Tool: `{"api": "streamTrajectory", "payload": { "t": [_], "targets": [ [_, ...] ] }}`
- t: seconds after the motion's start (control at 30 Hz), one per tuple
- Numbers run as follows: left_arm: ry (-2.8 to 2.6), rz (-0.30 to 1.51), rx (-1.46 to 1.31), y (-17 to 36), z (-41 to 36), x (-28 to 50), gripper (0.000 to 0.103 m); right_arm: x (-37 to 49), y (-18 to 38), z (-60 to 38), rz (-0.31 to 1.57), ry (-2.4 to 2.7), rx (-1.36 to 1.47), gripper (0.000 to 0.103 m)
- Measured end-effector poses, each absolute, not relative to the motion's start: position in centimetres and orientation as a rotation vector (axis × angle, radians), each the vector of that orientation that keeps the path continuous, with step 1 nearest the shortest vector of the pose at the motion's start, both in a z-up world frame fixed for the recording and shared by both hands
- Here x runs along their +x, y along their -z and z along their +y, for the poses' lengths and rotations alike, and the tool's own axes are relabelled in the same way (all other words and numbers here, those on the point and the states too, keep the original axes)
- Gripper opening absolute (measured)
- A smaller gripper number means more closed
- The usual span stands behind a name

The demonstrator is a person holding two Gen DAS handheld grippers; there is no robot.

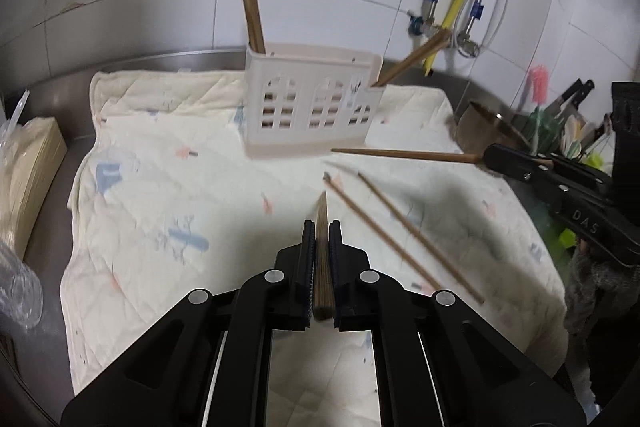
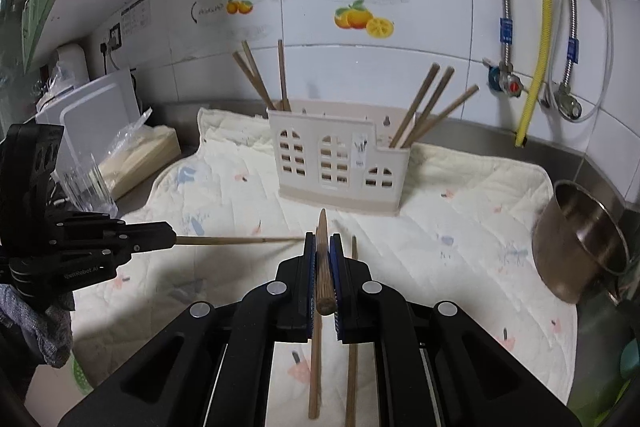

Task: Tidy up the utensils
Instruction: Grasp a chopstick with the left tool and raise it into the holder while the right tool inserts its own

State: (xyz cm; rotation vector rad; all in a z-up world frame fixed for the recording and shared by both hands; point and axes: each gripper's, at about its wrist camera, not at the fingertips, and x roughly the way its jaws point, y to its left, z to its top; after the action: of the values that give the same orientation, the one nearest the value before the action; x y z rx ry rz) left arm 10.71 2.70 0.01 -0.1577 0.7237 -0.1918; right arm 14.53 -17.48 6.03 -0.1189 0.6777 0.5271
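While both my left gripper (image 1: 322,227) and right gripper (image 2: 323,241) each clench a chopstick (image 1: 323,251) above the cloth's (image 1: 160,187) middle, I judge the next move is lifting them into the holder (image 1: 312,103) near its back edge.

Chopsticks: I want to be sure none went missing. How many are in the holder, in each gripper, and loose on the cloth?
Chopsticks in the holder: 6
Chopstick in the left gripper: 1
Chopstick in the right gripper: 1
Chopsticks loose on the cloth: 2
Total: 10
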Motion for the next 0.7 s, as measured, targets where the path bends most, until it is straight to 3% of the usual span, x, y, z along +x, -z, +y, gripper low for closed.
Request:
{"api": "streamTrajectory", "payload": {
  "t": [0.7],
  "targets": [
    [0.247, 0.508, -0.058, -14.1, 2.4, 16.8, 0.006, 21.9, -16.7, -18.4, 0.619, -0.529, -0.148, 0.007]
  ]
}}
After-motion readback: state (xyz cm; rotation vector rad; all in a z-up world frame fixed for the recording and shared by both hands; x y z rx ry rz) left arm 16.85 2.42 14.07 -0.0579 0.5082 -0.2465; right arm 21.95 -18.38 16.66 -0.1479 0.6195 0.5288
